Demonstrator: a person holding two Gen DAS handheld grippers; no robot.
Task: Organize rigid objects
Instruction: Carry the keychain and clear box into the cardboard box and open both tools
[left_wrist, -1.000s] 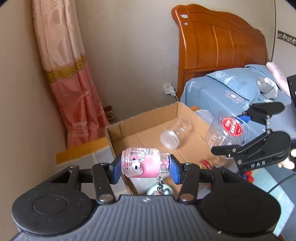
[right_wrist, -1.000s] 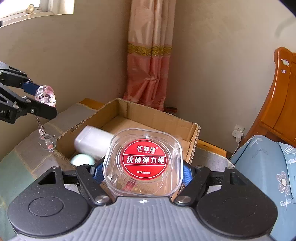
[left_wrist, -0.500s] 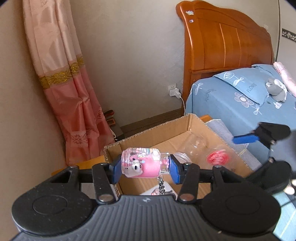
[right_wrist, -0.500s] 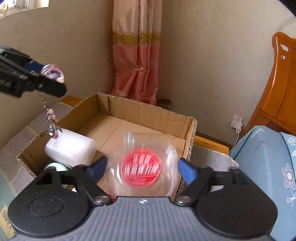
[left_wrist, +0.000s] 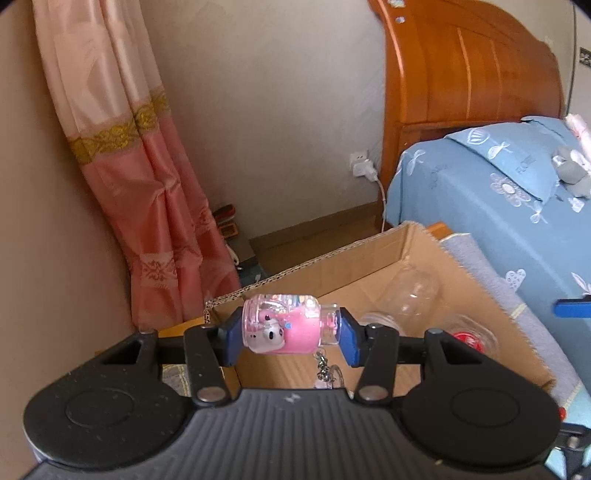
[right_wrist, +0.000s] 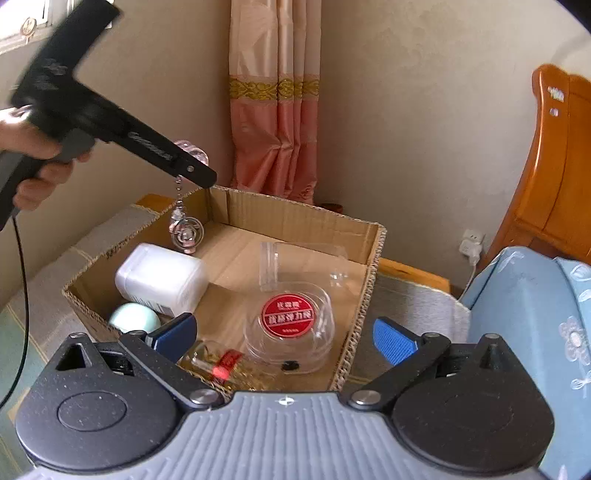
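Observation:
My left gripper (left_wrist: 290, 334) is shut on a pink toy keychain bottle (left_wrist: 284, 328), held sideways above the near-left corner of the open cardboard box (left_wrist: 332, 258); its chain (right_wrist: 183, 221) hangs down over the box. My right gripper (right_wrist: 284, 338) is open and empty, just above the box's (right_wrist: 369, 266) near side. The clear container with a red label (right_wrist: 288, 321) lies inside the box below it; it also shows in the left wrist view (left_wrist: 469, 338).
In the box lie a white plastic jar (right_wrist: 160, 277), a clear jar (right_wrist: 295, 258), a pale green ball (right_wrist: 133, 317) and a small bottle with a red band (right_wrist: 221, 363). A bed with blue bedding (right_wrist: 535, 332) is at the right, a curtain (right_wrist: 277, 110) behind.
My right gripper opened and let the red-label container drop into the box. My left gripper with the pink bottle moved in over the box's corner.

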